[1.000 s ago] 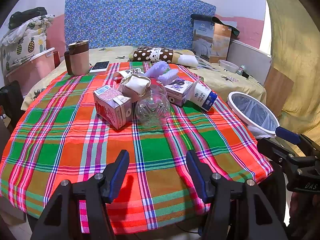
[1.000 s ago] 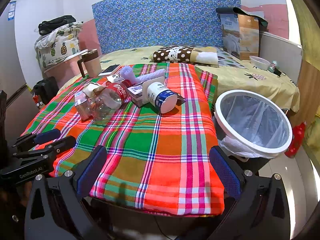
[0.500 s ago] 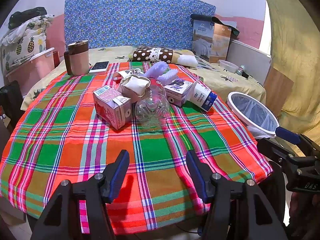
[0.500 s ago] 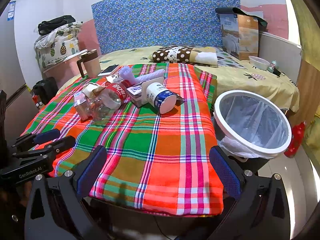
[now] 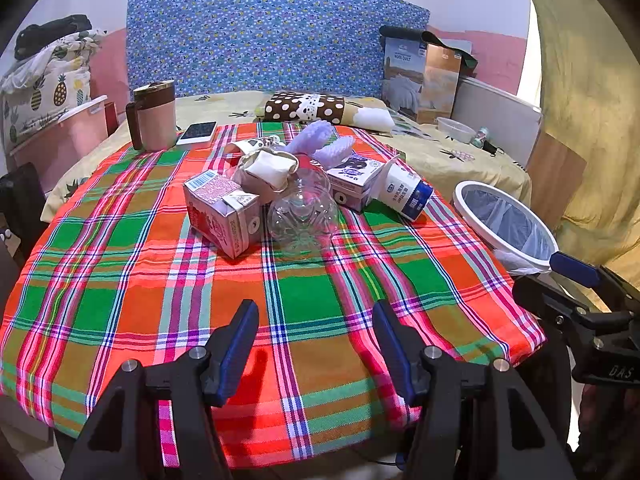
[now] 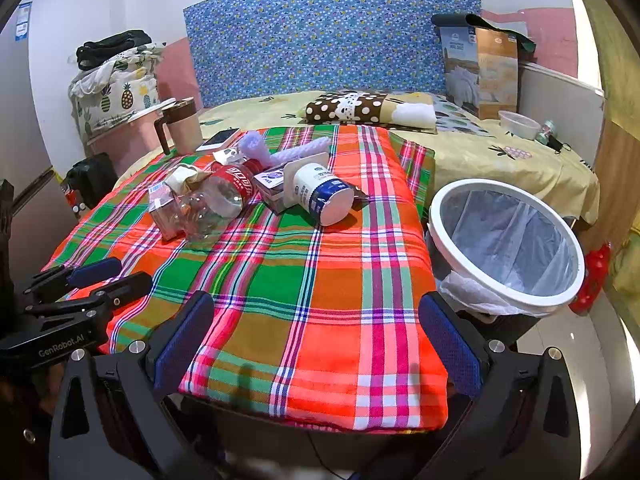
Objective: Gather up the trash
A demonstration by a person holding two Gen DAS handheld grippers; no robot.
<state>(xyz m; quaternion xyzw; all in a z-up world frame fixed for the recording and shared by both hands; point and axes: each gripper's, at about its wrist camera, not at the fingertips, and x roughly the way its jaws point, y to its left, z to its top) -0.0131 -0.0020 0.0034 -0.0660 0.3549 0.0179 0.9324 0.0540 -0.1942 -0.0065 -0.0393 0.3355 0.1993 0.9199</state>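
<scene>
A heap of trash lies mid-table on the plaid cloth (image 5: 304, 288): a pink carton (image 5: 222, 212), a clear plastic bottle (image 5: 302, 216) with a red label (image 6: 238, 180), a crumpled paper cup (image 5: 266, 170), a purple-printed carton (image 5: 354, 180), a white and blue cup (image 5: 404, 192) (image 6: 322, 194) on its side, and lilac foam pieces (image 5: 320, 140). A white-rimmed bin (image 6: 506, 246) (image 5: 506, 220) with a plastic liner stands off the table's right edge. My left gripper (image 5: 314, 312) is open above the near cloth, well short of the heap. My right gripper (image 6: 316, 306) is open over the front right corner.
A pink mug with a brown lid (image 5: 154, 116) and a phone (image 5: 198, 132) sit at the table's far left. Behind is a bed with a dotted pillow (image 5: 306, 108), a blue patterned headboard (image 5: 272, 36) and boxes (image 5: 420, 76). A red object (image 6: 596, 276) lies beside the bin.
The right wrist view has shifted very slightly; the heap, the bin and both open grippers stay as they were.
</scene>
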